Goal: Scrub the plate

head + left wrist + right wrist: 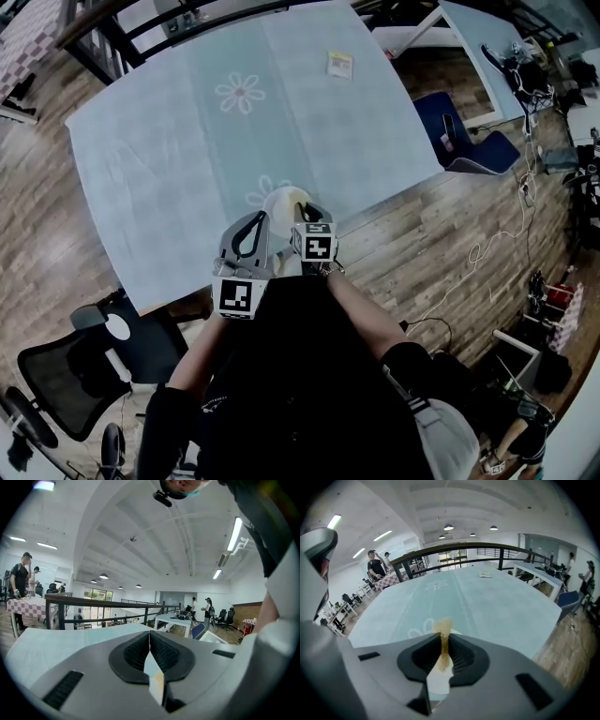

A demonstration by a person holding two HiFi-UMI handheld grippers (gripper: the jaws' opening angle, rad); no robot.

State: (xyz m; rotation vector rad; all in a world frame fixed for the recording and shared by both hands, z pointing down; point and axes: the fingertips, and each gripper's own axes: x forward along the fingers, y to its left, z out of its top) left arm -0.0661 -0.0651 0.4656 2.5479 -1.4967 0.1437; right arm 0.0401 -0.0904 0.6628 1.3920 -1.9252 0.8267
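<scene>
By the near edge of the table (187, 141), the left gripper (255, 225) has its jaws pressed tight on the rim of the pale plate (281, 201), held on edge and pointing away from the person, while the right gripper (305, 214) pinches a brown sponge (442, 633) against it.

Head view: the pale round plate (284, 194) shows only its far rim; the rest lies behind the left gripper (261, 217) and the right gripper (302, 214). Print on the small yellow card (339, 64) is too small to read. Right gripper view: the tan scrubbing pad (442, 632) pinched in the jaws is blurred, its texture indistinct.
</scene>
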